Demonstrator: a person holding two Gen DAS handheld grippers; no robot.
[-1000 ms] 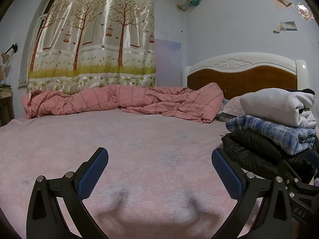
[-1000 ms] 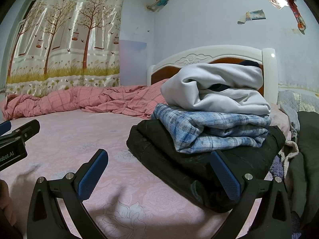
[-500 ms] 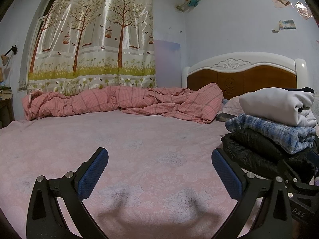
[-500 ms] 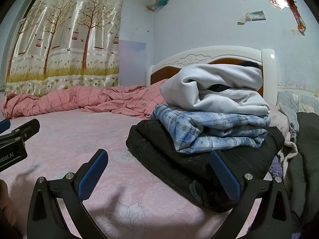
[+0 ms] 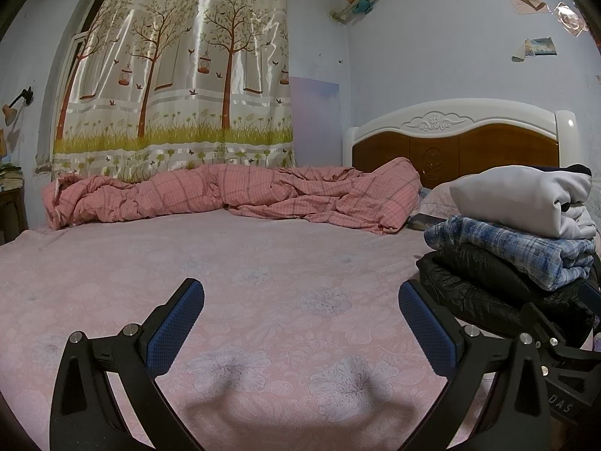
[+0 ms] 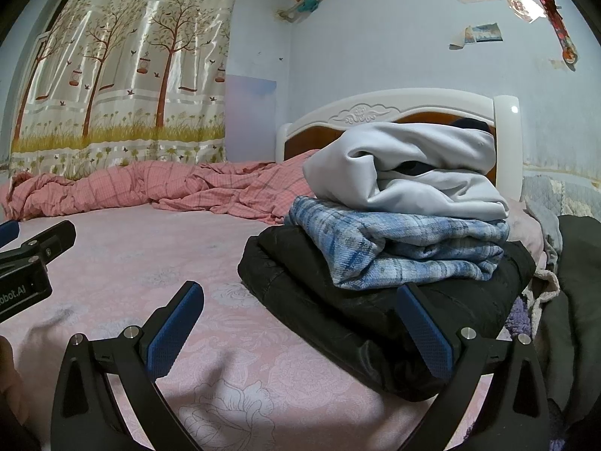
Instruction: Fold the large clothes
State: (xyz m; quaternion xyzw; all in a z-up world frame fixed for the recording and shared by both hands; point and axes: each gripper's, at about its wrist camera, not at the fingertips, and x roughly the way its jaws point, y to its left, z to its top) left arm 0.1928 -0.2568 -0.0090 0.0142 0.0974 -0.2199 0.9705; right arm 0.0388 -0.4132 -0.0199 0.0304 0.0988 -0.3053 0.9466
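Left wrist view first: the left gripper (image 5: 300,323) is hovering over the pink floral bed sheet (image 5: 263,270) with its jaws spread wide and nothing sitting between them. Off to the right, a stack of folded clothes is sitting on the bed: a black jacket (image 5: 484,289) at the bottom, a blue plaid shirt (image 5: 518,248) on it, and a light grey garment (image 5: 522,195) on top. A rumpled pink checked duvet (image 5: 233,195) is lying along the far side under the tree-print curtain (image 5: 180,75), with the headboard (image 5: 469,143) behind the stack.

Right wrist view: the right gripper (image 6: 300,323) is also sitting wide open, holding nothing, and pointing right at the stack. The black jacket (image 6: 338,308) is lying just ahead of the blue pads (image 6: 424,330), not touching as far as I can tell, with the plaid shirt (image 6: 405,244) and grey garment (image 6: 413,173) piled above. More dark clothing (image 6: 574,300) is bunching up at the right edge. The left gripper is poking in at the left edge. No containers anywhere, just the pile.
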